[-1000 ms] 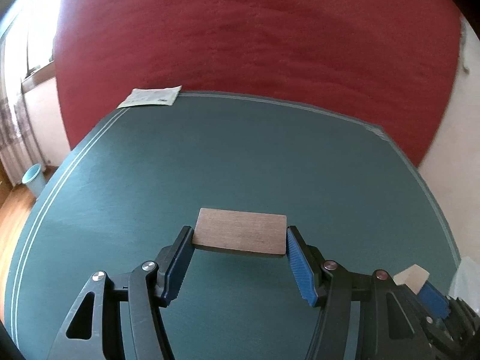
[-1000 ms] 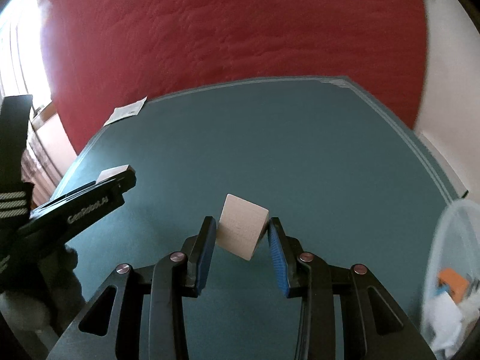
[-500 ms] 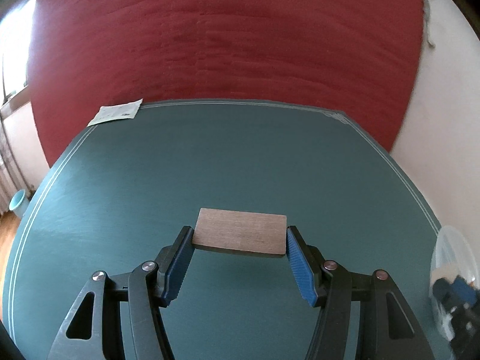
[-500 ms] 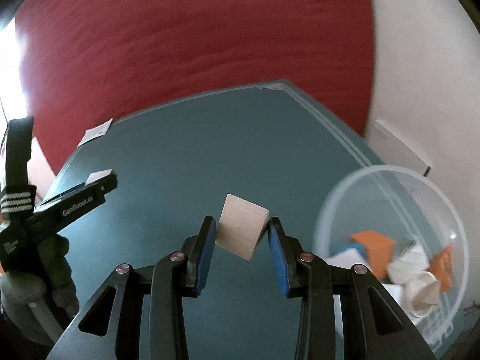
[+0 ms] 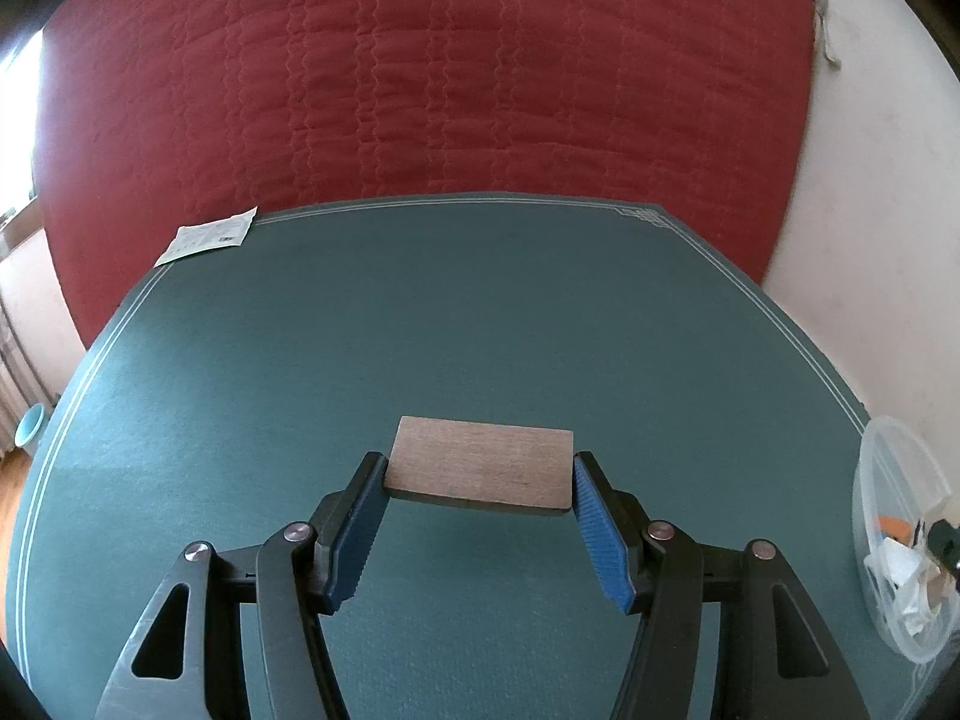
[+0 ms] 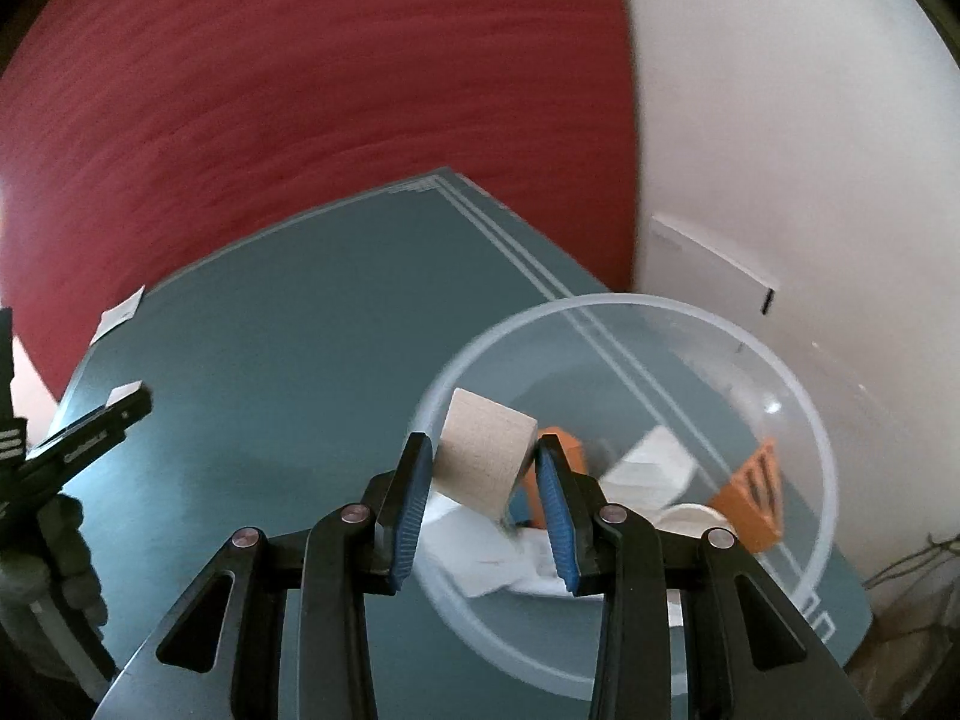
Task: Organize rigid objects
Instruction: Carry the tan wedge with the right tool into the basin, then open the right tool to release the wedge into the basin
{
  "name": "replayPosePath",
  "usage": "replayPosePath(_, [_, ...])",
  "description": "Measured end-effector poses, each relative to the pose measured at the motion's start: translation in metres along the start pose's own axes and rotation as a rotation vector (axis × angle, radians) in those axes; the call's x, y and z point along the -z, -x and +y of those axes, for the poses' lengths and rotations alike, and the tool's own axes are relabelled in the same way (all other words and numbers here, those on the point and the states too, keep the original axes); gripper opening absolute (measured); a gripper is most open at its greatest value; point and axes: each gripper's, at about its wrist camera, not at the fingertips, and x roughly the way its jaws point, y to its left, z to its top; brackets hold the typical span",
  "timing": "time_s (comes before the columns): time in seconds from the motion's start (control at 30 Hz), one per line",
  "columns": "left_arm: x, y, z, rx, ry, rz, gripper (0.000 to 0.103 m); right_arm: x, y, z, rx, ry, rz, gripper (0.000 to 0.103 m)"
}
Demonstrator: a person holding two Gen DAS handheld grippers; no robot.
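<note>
Fingers (image 6: 423, 480) of the right gripper (image 6: 483, 474), pinching a pale wooden block (image 6: 483, 456), have swung over the clear bowl (image 6: 804, 420), ready to drop it; the left gripper (image 5: 477, 501) clamps a brown wooden slab (image 5: 480, 462).

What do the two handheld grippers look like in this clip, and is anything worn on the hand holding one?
Both the left gripper and the right gripper have black linkage arms with silver rivets and blue ribbed pads. Seen from the right camera, the left one carries white lettering, and a dark glove covers the hand holding it.
</note>
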Motion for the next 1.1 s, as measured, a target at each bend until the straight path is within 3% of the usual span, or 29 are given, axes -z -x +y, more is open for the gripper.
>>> replayPosePath(0.7, [0.004,-0.003,-0.008,0.037,-0.062,0.005,0.064,0.010,-0.003,-0.055,0.082,-0.079,0.017,0.037])
replayPosePath(1.1, [0.009,-0.004,-0.014,0.061,-0.085,0.006,0.064,0.024,0.026,-0.070,0.094,-0.091,0.016,0.040])
